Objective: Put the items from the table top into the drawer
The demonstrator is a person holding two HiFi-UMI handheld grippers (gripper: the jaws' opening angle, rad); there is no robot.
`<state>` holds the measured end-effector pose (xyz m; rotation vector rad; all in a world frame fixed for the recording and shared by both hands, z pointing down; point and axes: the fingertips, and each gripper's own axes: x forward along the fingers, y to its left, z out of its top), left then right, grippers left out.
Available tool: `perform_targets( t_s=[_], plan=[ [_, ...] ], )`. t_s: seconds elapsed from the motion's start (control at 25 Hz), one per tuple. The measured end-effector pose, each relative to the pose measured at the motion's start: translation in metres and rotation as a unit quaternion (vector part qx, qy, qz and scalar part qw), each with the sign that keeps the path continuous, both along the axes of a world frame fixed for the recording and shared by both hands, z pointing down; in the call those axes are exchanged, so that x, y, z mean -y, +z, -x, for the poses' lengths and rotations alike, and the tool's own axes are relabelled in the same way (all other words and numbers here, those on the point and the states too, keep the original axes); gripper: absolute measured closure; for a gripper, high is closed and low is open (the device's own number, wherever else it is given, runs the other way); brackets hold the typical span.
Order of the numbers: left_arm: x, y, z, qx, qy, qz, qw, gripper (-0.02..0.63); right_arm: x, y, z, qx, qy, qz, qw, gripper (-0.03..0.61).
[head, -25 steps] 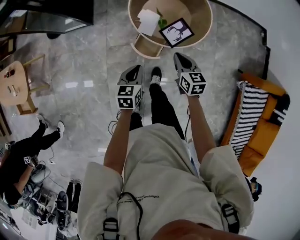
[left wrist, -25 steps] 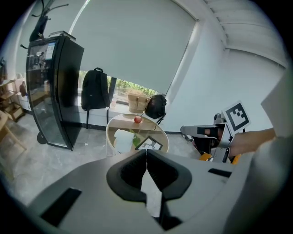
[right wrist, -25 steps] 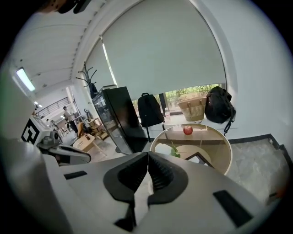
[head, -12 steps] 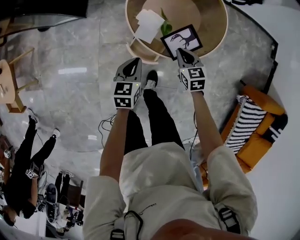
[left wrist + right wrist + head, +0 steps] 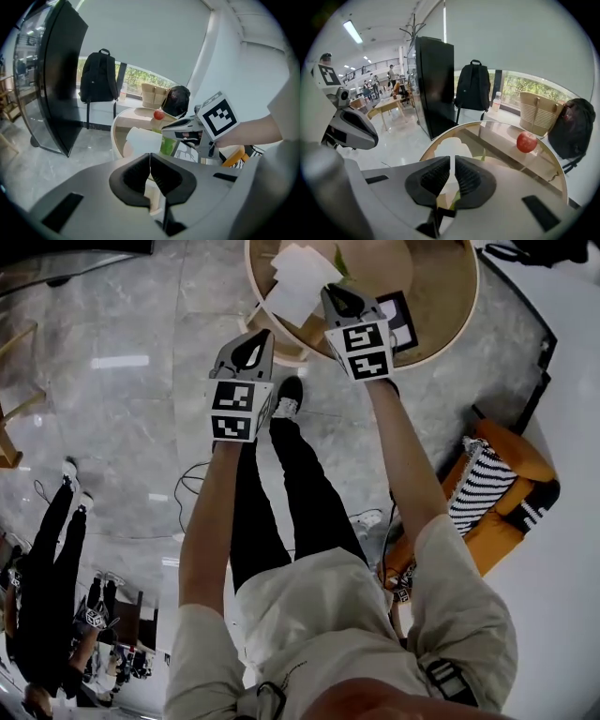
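A round wooden table (image 5: 441,306) holds white paper sheets (image 5: 298,279), a green item (image 5: 339,255) and a framed black-and-white picture (image 5: 405,324). A red apple (image 5: 527,141) lies further back on it. My right gripper (image 5: 331,292) hangs over the table's near part, shut and empty, covering part of the picture. My left gripper (image 5: 251,341) is shut and empty too, just short of the rim. A light wooden drawer-like box (image 5: 292,341) juts out under the rim between them. In the left gripper view the paper (image 5: 140,139) sits just beyond the jaws.
A black backpack (image 5: 97,84), a wicker basket (image 5: 540,111) and a black bag (image 5: 573,127) stand behind the table. A tall dark panel (image 5: 435,84) is to its left. An orange sofa with a striped throw (image 5: 495,491) is at the right, a person in black (image 5: 45,563) at the left.
Both grippers have moved up the head view toward the table. The right one has gone from the floor side of the rim to over the tabletop. The picture is now partly covered.
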<state>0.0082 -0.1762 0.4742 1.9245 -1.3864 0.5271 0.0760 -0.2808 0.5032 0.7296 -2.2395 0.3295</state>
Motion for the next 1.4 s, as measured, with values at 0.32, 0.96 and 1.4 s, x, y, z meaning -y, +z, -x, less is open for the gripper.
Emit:
perform_targets(
  t_s=[0.32, 0.96, 1.4],
  plan=[
    [0.013, 0.012, 0.025, -0.003, -0.023, 0.002, 0.9997, 0.592, 0.020, 0.061, 0.041, -0.099, -0.092, 0.050, 0.989, 0.345],
    [-0.045, 0.031, 0.054, -0.013, -0.032, 0.020, 0.9992, 0.592, 0.022, 0.093, 0.075, -0.222, -0.144, 0.016, 0.964, 0.308],
    [-0.094, 0.032, 0.090, -0.014, -0.038, 0.020, 0.9990, 0.592, 0.016, 0.095, 0.078, -0.231, -0.096, 0.013, 0.968, 0.360]
  ],
)
